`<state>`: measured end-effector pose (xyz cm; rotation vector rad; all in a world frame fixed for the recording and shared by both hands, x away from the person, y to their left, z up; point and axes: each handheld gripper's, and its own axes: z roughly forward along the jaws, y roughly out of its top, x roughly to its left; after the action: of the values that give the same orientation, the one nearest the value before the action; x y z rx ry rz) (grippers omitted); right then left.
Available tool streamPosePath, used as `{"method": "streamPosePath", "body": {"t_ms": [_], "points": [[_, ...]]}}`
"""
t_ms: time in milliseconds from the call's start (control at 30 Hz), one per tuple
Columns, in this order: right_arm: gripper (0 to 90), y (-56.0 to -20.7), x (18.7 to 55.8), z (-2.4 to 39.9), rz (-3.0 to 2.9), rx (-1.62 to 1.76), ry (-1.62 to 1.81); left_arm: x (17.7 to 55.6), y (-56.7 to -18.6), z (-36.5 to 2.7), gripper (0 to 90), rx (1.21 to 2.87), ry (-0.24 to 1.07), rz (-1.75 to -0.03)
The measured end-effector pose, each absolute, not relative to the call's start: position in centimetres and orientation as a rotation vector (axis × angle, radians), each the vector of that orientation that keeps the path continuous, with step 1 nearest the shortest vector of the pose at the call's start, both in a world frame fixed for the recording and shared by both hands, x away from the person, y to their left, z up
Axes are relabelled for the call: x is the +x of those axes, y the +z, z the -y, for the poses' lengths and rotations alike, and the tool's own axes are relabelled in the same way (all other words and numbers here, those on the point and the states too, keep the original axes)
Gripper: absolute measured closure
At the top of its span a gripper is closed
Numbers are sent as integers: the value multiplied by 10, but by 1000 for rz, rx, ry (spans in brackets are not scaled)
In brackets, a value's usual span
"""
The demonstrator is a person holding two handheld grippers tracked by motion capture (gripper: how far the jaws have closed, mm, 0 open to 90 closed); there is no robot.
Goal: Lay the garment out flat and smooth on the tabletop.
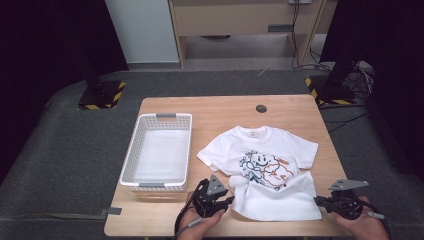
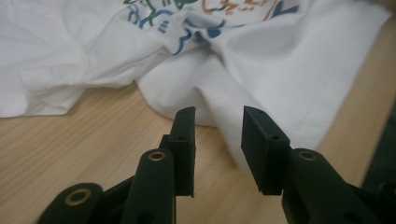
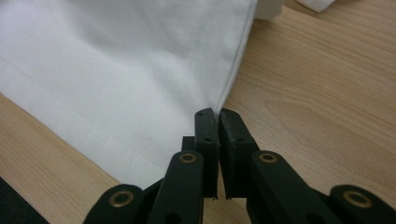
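A white T-shirt (image 1: pixel 280 145) with a blue and orange cartoon print lies face up on the wooden table (image 1: pixel 220 112), its bottom hem toward me and its lower left part rumpled. My left gripper (image 1: pixel 230 201) sits at the shirt's lower left corner. In the left gripper view its jaws (image 2: pixel 219 114) stand apart just above the wood, with the rumpled T-shirt (image 2: pixel 280 60) just beyond the tips and nothing between them. My right gripper (image 1: pixel 318 200) is at the lower right corner. There, the right gripper (image 3: pixel 218 112) is shut on the side edge of the T-shirt (image 3: pixel 116 60).
A white slatted basket (image 1: pixel 131 150) with nothing in it stands on the table's left half. A small black round cap (image 1: pixel 261 108) is set in the tabletop at the back. Beyond the table are two stand bases with yellow-black tape (image 1: pixel 100 95) and a wooden desk.
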<state>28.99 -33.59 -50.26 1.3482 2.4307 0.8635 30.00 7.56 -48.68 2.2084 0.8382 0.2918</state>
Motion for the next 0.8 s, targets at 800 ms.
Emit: {"method": "streamPosePath", "body": {"t_ms": [800], "points": [[672,-516,282,310,-2483,1261,943,347,-515,-25,611,2286,227,-810]]}}
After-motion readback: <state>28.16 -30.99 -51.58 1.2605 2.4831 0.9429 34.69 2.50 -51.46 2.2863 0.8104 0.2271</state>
